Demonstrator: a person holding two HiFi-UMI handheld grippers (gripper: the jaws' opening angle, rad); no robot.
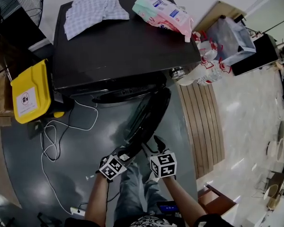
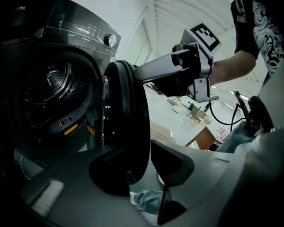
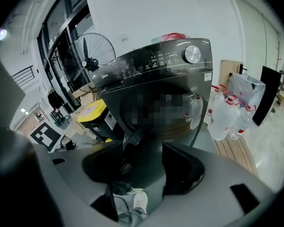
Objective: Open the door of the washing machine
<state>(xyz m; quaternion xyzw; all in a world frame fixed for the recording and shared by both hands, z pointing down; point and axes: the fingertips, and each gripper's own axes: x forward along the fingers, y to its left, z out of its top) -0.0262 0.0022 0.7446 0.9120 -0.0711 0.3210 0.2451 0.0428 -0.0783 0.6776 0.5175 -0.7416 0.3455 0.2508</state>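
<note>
Washing machine door (image 1: 149, 115) stands open, left gripper (image 2: 132, 149) fingers pinching its rim, right gripper (image 3: 142, 149) fingers wide, empty.

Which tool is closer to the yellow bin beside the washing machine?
Left. In the head view the left tool, at the open door's edge, is down-right of the yellow bin; the right tool is further right.
</note>
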